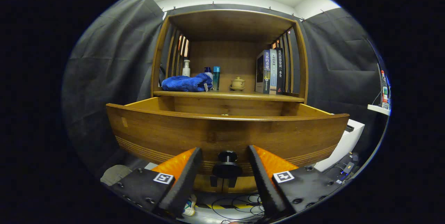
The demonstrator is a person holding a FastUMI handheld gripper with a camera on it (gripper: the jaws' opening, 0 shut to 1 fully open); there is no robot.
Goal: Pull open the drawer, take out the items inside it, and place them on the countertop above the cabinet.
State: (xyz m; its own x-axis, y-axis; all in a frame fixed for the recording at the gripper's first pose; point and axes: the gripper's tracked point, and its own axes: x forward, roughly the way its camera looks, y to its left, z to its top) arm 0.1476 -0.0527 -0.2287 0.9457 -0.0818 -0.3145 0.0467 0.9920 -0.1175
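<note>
Gripper [226, 173] fingers apart beside round knob [227, 167] on curved wooden drawer [174, 135]

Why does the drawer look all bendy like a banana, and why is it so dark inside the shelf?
Gripper view: the fisheye lens bows the drawer front; really it is straight. Light comes from above, so the shelf top shades the back, yet the blue towel and books stay sharp. The gripper has open jaws either side of the knob.

low before drawer front [226, 135], facing cabinet
</note>
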